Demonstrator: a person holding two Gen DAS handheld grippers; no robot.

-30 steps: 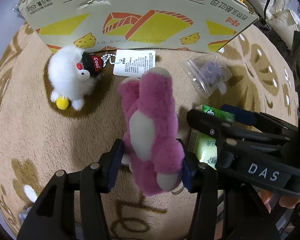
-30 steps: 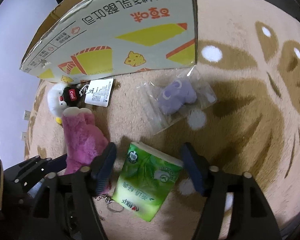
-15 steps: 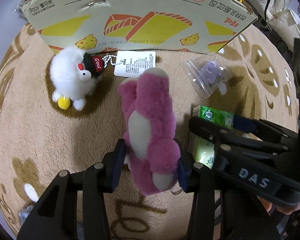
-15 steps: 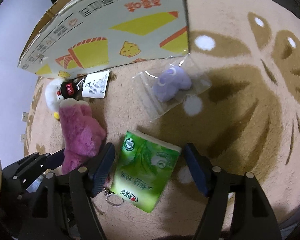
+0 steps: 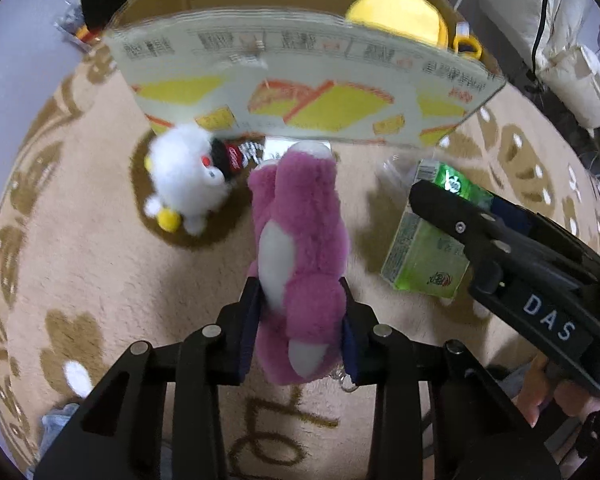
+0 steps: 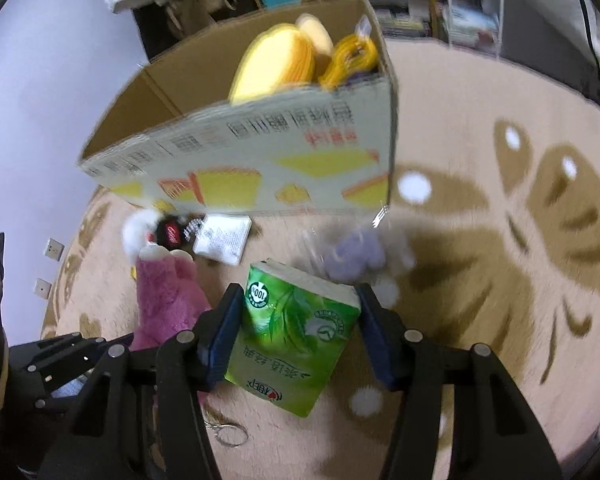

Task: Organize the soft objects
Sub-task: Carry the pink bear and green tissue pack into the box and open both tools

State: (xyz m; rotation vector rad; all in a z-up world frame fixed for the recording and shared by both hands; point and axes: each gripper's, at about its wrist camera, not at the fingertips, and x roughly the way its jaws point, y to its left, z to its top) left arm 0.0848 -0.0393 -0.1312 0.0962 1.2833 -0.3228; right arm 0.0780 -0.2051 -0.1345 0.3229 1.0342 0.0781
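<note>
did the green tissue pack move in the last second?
Yes. The right tongs have closed on the tissue pack and lifted it off the rug, toward the cardboard box.

"DAS" stands on the right tongs (image 5: 548,322) at 4 o'clock. "100" marks the green tissue pack (image 6: 296,330); box (image 6: 260,168) print is probably Chinese, blurred.

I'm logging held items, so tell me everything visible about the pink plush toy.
The pink plush toy is fluffy magenta fur with a pale belly patch and pale tips at both ends. It looks lifted, stretching away from the left tongs, whose blue pads squeeze its lower body. A metal ring dangles beneath it.
</note>
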